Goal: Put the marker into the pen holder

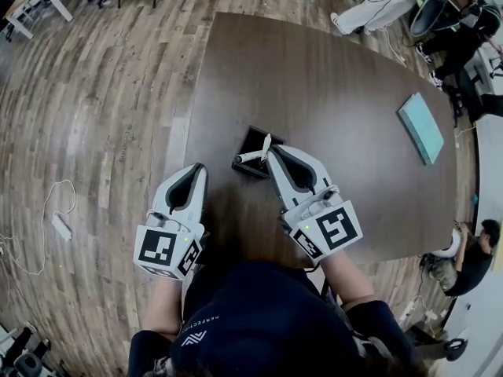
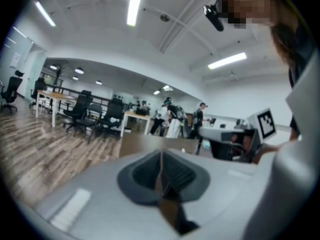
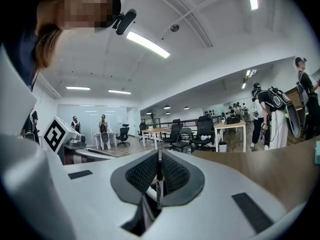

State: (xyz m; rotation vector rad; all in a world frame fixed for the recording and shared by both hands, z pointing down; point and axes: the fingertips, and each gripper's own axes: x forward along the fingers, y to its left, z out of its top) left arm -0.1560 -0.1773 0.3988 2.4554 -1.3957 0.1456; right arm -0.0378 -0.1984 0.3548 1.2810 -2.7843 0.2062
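Note:
A black square pen holder [image 1: 253, 141] stands on the dark wooden table [image 1: 330, 85], just ahead of my hands. My right gripper [image 1: 272, 153] [image 3: 159, 156] is shut on a white marker [image 1: 251, 155], which lies tilted over the holder's near rim and points left. In the right gripper view the marker [image 3: 158, 186] shows as a thin strip pinched between the ribbed pads. My left gripper [image 1: 200, 168] [image 2: 161, 156] is shut with nothing in it. It sits at the table's near left edge, a hand's width left of the holder.
A teal notebook [image 1: 420, 127] lies on the table's far right. Wooden floor [image 1: 102, 108] surrounds the table, with a cable and plug [image 1: 59, 225] at the left. People [image 1: 377, 6] stand beyond the far end, and one person [image 1: 471, 254] sits at the right.

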